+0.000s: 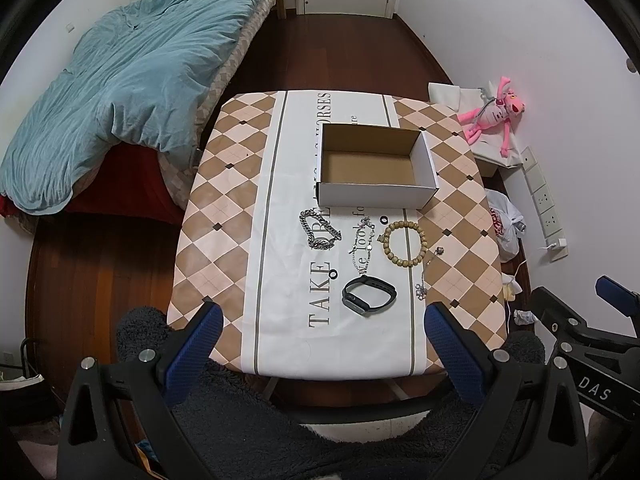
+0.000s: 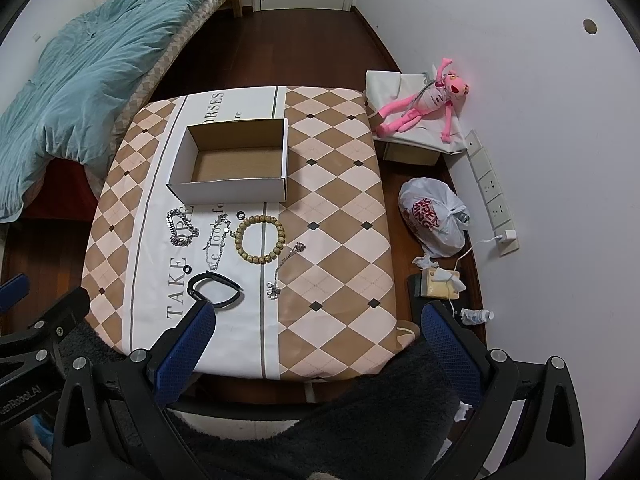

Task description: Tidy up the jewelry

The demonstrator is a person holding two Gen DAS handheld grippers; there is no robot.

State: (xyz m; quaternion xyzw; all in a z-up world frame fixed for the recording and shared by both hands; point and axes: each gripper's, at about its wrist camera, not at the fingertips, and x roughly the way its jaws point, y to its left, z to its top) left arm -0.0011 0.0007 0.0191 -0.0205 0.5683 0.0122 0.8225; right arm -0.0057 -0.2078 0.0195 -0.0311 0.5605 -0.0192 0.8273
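An open white cardboard box (image 1: 376, 196) (image 2: 228, 190) stands empty on the checked table. In front of it lie a chunky silver chain (image 1: 319, 231) (image 2: 181, 229), a thin silver chain (image 1: 363, 246) (image 2: 216, 240), a wooden bead bracelet (image 1: 405, 243) (image 2: 260, 239), a thin necklace with pendants (image 1: 427, 270) (image 2: 284, 268), a black smartwatch (image 1: 369, 295) (image 2: 216, 288) and two small black rings (image 1: 332, 273) (image 1: 384, 220). My left gripper (image 1: 322, 320) is open and empty above the table's near edge. My right gripper (image 2: 318, 320) is open and empty to the right of the watch.
A bed with a teal duvet (image 1: 120, 80) stands to the left. A pink plush toy (image 2: 424, 108) lies on a white bag at the right. A plastic bag (image 2: 434, 216), tissues and a bottle lie on the floor by the wall sockets.
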